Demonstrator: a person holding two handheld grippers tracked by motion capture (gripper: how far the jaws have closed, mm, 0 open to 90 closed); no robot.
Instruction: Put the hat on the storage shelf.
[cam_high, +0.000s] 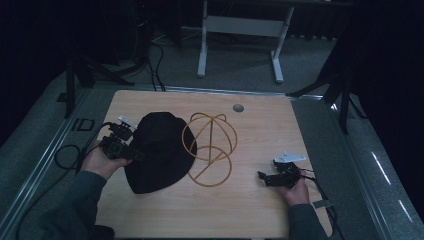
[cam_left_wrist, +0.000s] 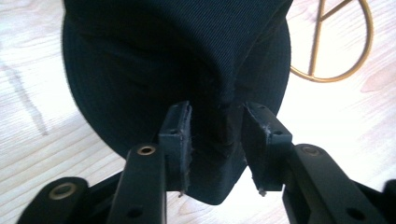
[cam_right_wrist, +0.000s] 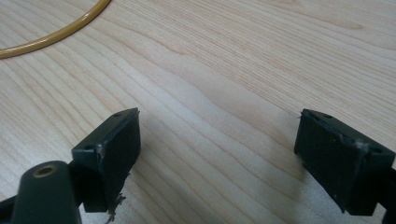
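Right tool (cam_right_wrist: 217, 154) spread over bare table (cam_high: 240, 210), left tool (cam_left_wrist: 217, 140) pinching hat (cam_high: 160, 150)

Dark green sleeves (cam_high: 75, 200), black fingers (cam_left_wrist: 175, 135).

The black hat (cam_left_wrist: 177, 60) runs off the top edge beyond the left claw (cam_left_wrist: 215, 140), and the fold between its pads is lost in shadow. Ahead of the right claw (cam_right_wrist: 217, 154), the wire stand (cam_right_wrist: 56, 35) is cut off, just a curve showing.
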